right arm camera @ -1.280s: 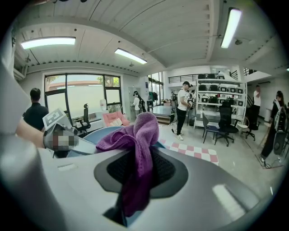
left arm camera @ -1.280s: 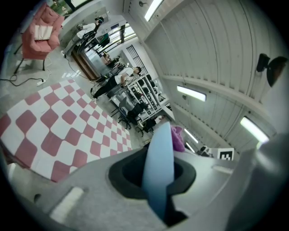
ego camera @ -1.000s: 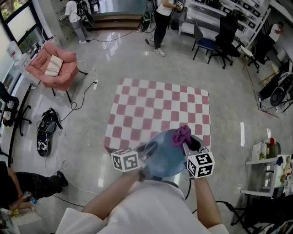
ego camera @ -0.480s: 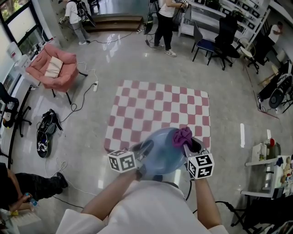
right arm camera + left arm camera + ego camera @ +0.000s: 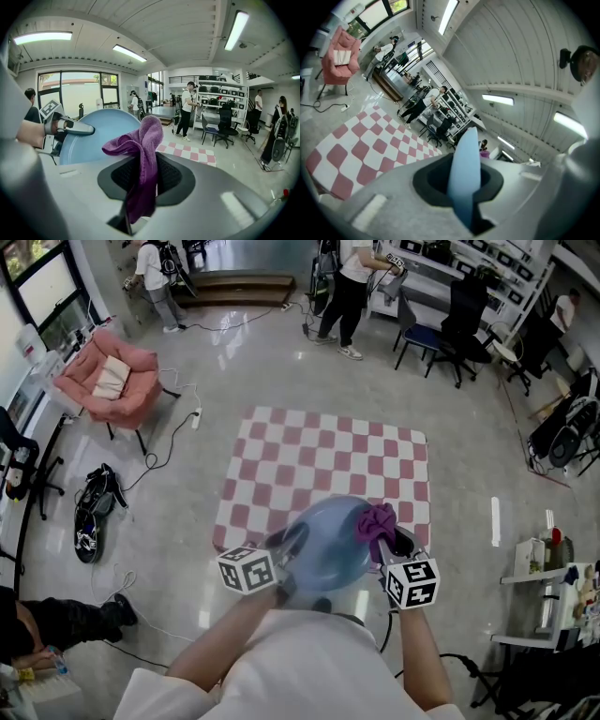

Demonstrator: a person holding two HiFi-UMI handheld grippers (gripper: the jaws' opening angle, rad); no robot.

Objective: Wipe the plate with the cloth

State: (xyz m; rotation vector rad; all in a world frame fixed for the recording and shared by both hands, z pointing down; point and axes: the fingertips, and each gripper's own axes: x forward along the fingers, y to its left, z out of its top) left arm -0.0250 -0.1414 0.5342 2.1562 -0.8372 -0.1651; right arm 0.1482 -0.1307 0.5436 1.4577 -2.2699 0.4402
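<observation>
Plate point(image 5: 323, 545) clamped in left tool point(image 5: 292, 542); cloth point(image 5: 375, 519) pinched in right tool point(image 5: 389, 538); checkered table point(image 5: 319, 456) below.

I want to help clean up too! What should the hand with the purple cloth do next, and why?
Probably slide the right gripper leftward, so the purple cloth rubs across the blue plate. Its fingers pinch the cloth, which sits only at the plate's right edge, and the left gripper clamps the plate's rim to steady it.

Bright room. Long ceiling lights point(image 5: 236, 29) shine; the floor point(image 5: 225, 343) gleams. Both gripper views bend, with black corners.
</observation>
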